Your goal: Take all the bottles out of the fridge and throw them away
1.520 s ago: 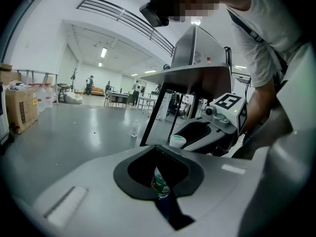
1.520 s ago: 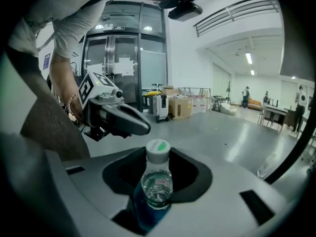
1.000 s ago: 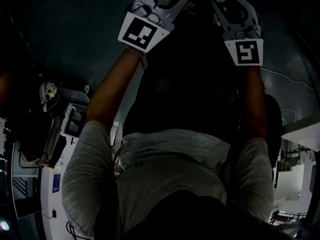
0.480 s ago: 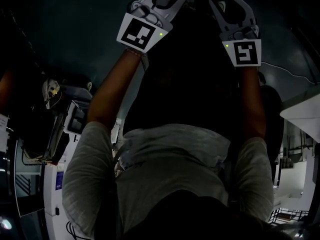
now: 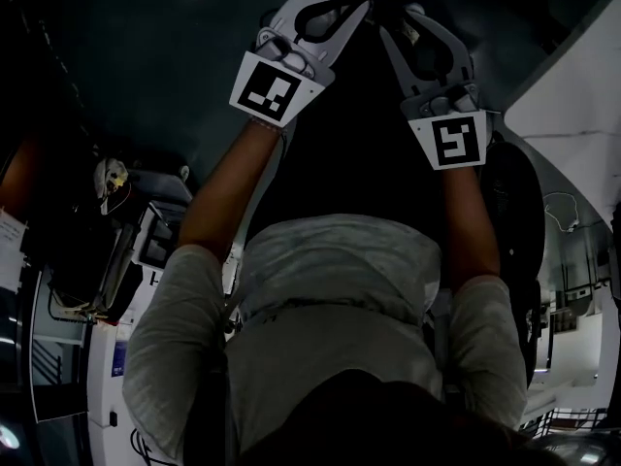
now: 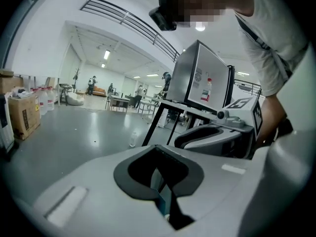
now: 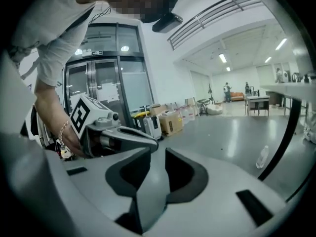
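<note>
1. Left tongs (image 6: 164, 209): jaws together, nothing between them.
2. Right tongs (image 7: 150, 196): jaws narrowly apart, just been closing, nothing between them.
3. The fridge (image 6: 197, 78) stands on a table (image 6: 190, 110) at 1 o'clock of the left tongs, with a red-capped bottle (image 6: 209, 89) showing at its front.
4. A second bottle (image 6: 132, 138) stands on the floor (image 6: 74, 137) at 11 o'clock.

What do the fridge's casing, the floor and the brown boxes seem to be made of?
Fridge: silver-grey side with a soft sheen, probably painted metal.
Floor: smooth grey, mirrors the ceiling lights; polished concrete or a coating.
Boxes: matte brown, likely cardboard.
</note>
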Tool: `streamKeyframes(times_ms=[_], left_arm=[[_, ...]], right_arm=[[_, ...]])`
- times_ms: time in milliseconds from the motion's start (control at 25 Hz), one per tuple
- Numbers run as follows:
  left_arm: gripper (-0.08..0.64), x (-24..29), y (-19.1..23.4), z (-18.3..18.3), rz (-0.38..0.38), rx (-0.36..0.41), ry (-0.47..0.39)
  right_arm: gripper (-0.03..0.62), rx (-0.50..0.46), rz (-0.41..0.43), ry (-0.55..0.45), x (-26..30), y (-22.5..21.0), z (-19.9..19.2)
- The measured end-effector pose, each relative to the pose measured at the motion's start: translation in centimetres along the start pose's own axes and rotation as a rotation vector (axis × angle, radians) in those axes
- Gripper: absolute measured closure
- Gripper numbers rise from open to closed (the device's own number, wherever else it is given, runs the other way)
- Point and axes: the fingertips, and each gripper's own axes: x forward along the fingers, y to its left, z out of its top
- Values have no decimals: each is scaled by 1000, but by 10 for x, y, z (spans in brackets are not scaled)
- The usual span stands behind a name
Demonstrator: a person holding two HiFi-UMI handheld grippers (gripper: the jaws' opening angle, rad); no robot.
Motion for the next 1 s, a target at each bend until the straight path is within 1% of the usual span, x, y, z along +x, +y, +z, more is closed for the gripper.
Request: streamKeyframes(times_ms=[120, 280, 400, 520, 600, 760, 1000], left_arm=[[551, -16, -5, 29, 10, -9, -14], [551, -26, -5, 75, 3, 28, -46], [551, -38, -14, 111, -22, 46, -64], [551, -47, -23, 143, -23, 62, -75], [551, -53, -30, 163, -25, 69, -83], [551, -69, -43, 203, -23, 53, -119], [552, -93, -67, 262, -37, 66, -170]], right_arm=[[503, 1, -10, -15, -9, 8, 34], [509, -15, -46, -33, -19, -2, 81], [522, -7, -76, -66, -31, -5, 124], [528, -22, -95, -95, -42, -9, 161], [531, -34, -107, -102, -51, -9, 181], [537, -44, -117, -98, -66, -2, 214], [542, -63, -138, -122, -92, 10, 261]])
